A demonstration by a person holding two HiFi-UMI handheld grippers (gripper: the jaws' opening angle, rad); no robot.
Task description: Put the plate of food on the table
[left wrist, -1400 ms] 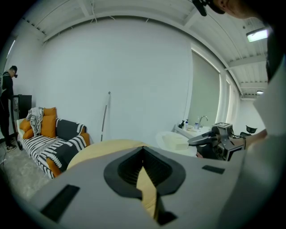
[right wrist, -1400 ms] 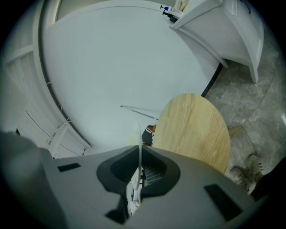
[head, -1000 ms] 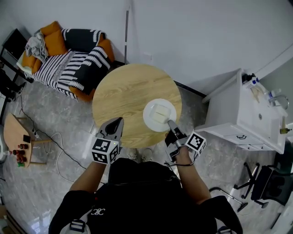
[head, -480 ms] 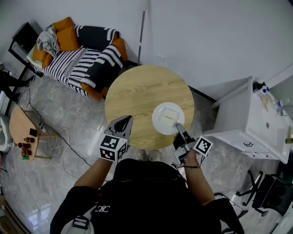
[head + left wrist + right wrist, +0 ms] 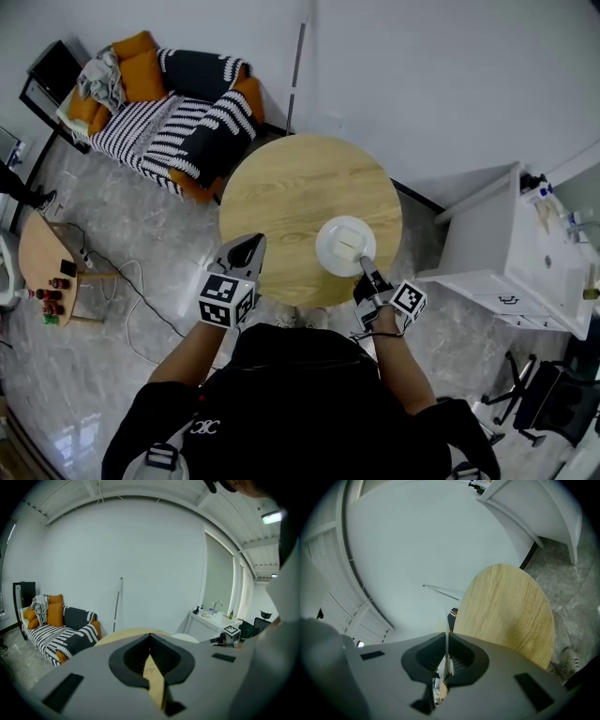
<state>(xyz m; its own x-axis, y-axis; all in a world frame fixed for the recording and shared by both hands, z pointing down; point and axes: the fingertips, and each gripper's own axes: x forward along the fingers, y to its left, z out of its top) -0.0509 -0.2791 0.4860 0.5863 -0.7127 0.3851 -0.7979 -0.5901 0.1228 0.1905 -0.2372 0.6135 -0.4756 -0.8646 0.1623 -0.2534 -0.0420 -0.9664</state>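
A white plate point(image 5: 345, 246) with a pale slab of food point(image 5: 349, 241) sits over the near right part of the round wooden table point(image 5: 291, 192). I cannot tell whether it rests on the wood or hovers just above it. My right gripper point(image 5: 365, 266) is shut on the plate's near rim. In the right gripper view that rim point(image 5: 446, 620) shows edge-on as a thin white line between the jaws point(image 5: 446, 641). My left gripper point(image 5: 247, 251) hangs over the table's near left edge, shut and holding nothing. Only wood shows past its jaws point(image 5: 151, 641).
A striped sofa with orange cushions point(image 5: 169, 103) stands beyond the table at the far left. A white sink cabinet point(image 5: 511, 262) is close on the right. A small side table point(image 5: 42, 267) and floor cables point(image 5: 131, 281) lie to the left. A pole point(image 5: 298, 66) leans on the wall.
The head camera has shifted, so the whole scene slid rightward in view. The right gripper keeps its hold on the plate at the table's near right. The left gripper barely moved.
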